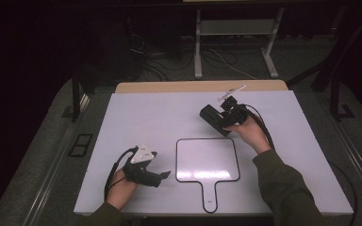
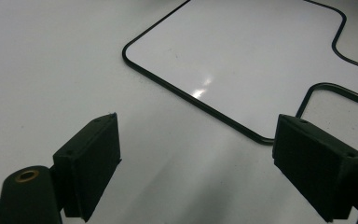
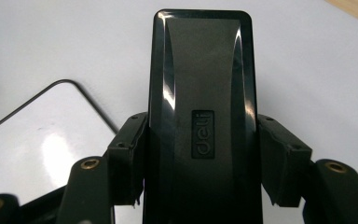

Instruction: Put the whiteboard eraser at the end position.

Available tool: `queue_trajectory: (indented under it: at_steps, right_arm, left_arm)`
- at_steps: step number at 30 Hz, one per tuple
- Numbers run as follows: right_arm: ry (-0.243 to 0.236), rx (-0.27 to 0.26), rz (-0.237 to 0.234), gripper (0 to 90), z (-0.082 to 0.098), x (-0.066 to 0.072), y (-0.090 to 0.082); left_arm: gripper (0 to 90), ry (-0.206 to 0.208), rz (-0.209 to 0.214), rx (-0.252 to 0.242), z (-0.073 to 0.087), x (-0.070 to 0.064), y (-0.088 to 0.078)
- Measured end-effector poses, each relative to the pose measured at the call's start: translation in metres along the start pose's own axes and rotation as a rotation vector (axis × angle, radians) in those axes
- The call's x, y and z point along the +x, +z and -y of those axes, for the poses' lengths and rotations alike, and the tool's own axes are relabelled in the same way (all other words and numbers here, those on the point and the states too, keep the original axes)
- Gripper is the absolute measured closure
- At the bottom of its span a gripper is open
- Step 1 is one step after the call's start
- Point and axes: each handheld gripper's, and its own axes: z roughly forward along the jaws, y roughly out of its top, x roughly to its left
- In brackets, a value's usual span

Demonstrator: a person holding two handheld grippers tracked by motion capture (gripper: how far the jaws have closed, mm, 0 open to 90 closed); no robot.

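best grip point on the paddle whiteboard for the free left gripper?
Probably the handle: the narrow stem at the near edge of the whiteboard, slim enough to fit between the jaws. It lies flat, so bring the open left gripper down from above, jaws astride the stem. The right gripper holds the black eraser.

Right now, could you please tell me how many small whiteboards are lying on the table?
1: the handheld whiteboard lies flat near the table's front edge, handle toward the person, between the open left gripper and the right gripper, which holds a black eraser.
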Motion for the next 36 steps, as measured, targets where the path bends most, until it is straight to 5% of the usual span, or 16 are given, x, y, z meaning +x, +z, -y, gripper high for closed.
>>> queue_trajectory:
  at_steps: [1, 4, 6, 18, 36]
  right_arm:
    - [-0.004, 0.000, 0.002, 39.0, -0.001, -0.001, 0.001]
    - [0.002, -0.004, 0.001, 39.0, -0.007, -0.005, 0.004]
    - [0.003, -0.001, 0.002, 39.0, -0.011, -0.007, 0.008]
    - [0.008, 0.040, 0.030, 38.9, -0.025, -0.017, 0.040]
    - [-0.009, 0.023, 0.040, 38.8, -0.021, -0.014, 0.073]
  left_arm:
    - [14.0, -0.018, -0.003, -0.016, 0.000, -0.001, 0.001]
    - [14.0, 0.027, 0.002, 0.024, 0.000, 0.002, -0.001]
    - [14.0, -0.013, -0.001, -0.010, 0.000, 0.000, 0.001]
    - [14.0, 0.011, 0.003, 0.003, 0.000, 0.001, 0.000]
    - [14.0, 0.021, 0.007, 0.011, 0.000, 0.001, -0.001]
